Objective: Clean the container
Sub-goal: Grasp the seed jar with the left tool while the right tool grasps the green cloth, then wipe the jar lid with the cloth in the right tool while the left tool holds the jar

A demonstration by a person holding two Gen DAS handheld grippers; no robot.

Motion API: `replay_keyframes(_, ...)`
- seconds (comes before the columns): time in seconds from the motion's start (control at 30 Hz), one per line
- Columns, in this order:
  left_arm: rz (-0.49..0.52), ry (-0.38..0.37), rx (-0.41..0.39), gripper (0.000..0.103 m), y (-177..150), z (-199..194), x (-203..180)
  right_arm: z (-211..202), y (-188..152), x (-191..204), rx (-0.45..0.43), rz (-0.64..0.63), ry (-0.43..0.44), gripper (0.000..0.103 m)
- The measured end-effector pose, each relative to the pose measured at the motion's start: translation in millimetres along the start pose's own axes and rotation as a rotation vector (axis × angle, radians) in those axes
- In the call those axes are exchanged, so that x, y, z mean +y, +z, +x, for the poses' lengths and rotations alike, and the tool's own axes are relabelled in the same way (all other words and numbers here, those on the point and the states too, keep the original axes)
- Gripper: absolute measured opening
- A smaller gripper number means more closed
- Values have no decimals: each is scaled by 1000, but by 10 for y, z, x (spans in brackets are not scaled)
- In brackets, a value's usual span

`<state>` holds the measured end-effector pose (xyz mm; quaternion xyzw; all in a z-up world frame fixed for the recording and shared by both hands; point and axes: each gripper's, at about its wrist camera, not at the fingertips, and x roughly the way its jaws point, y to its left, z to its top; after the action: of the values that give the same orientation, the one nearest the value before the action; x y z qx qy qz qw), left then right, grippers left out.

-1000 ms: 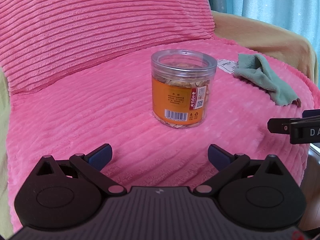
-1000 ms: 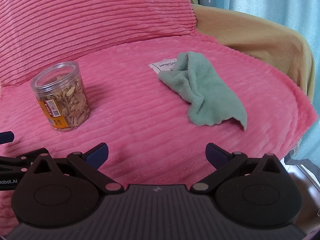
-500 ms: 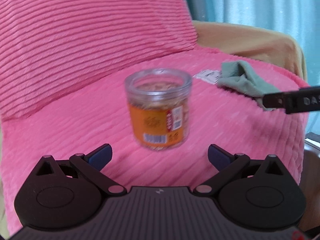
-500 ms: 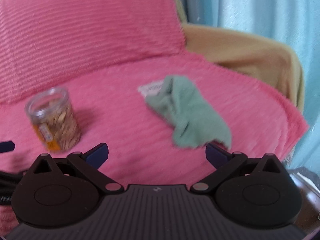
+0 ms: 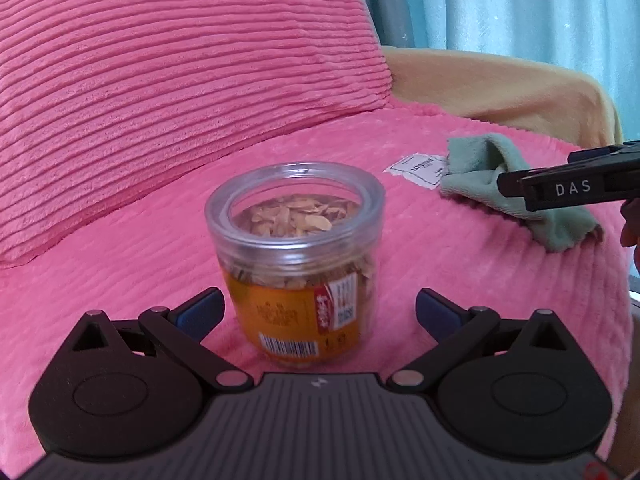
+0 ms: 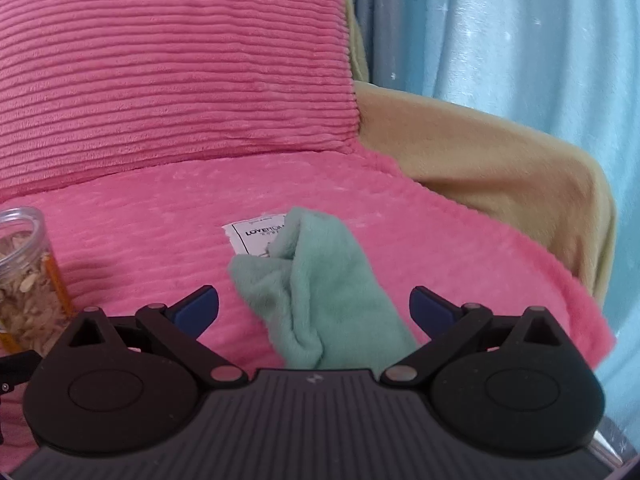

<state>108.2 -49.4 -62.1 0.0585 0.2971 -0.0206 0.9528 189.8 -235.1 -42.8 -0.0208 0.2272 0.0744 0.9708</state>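
Observation:
A clear plastic jar [image 5: 296, 256] with an orange label and sliced nuts inside stands upright on the pink seat cushion [image 5: 120, 264]. My left gripper [image 5: 318, 312] is open, its blue fingertips on either side of the jar's lower half, not touching it. A crumpled green cloth [image 6: 320, 304] lies on the cushion. My right gripper [image 6: 314, 308] is open with the cloth between its fingertips. The jar also shows at the left edge of the right wrist view [image 6: 24, 276]. The cloth [image 5: 492, 168] and the right gripper's body [image 5: 568, 188] show at the right of the left wrist view.
A pink ribbed back pillow [image 6: 172, 72] stands behind the seat. A white paper label [image 6: 256, 236] lies partly under the cloth. A tan armrest [image 6: 500, 168] is on the right, a light blue curtain [image 6: 520, 32] behind it. The seat's edge drops off at the right.
Both grippers have moved forward and lower. The jar now sits between the left fingertips, and the cloth now sits between the right fingertips. Both stayed open.

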Motion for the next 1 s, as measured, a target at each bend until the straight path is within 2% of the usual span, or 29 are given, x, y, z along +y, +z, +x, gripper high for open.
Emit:
replay_keyframes(0.17,-43,11,-3,102,22,97,70,211,4,77,20,-39,19,97)
replay_keyframes(0.3,-55,0,-32,102,70,80,103,343,-23,112,47,-48,19,87)
replay_keyframes(0.37,-59,-13,-40,97,80,81,117,377,-34,120,58,-47,14,81)
replay_keyframes(0.4,-56,-24,-37,90,81,90,120,391,-36,122,62,-46,12,73)
replay_keyframes(0.47,-41,-30,-37,86,70,91,119,387,-40,120,67,-52,9,59)
replay_keyframes(0.53,-23,-31,-37,85,56,88,115,383,-44,118,72,-57,5,35)
replay_keyframes(0.6,-9,-48,-33,85,60,67,126,377,-47,116,77,-61,3,20)
replay_keyframes(0.63,0,-60,-31,85,59,50,133,359,-32,101,75,-51,10,17)
replay_keyframes(0.73,39,-97,-30,85,28,-11,146,246,33,86,61,-4,54,14)
replay_keyframes(0.9,77,-145,-28,85,-45,-110,175,-124,223,127,22,132,244,14)
replay_keyframes(1.0,97,-172,-27,85,-86,-167,193,-387,339,212,-3,186,405,14)
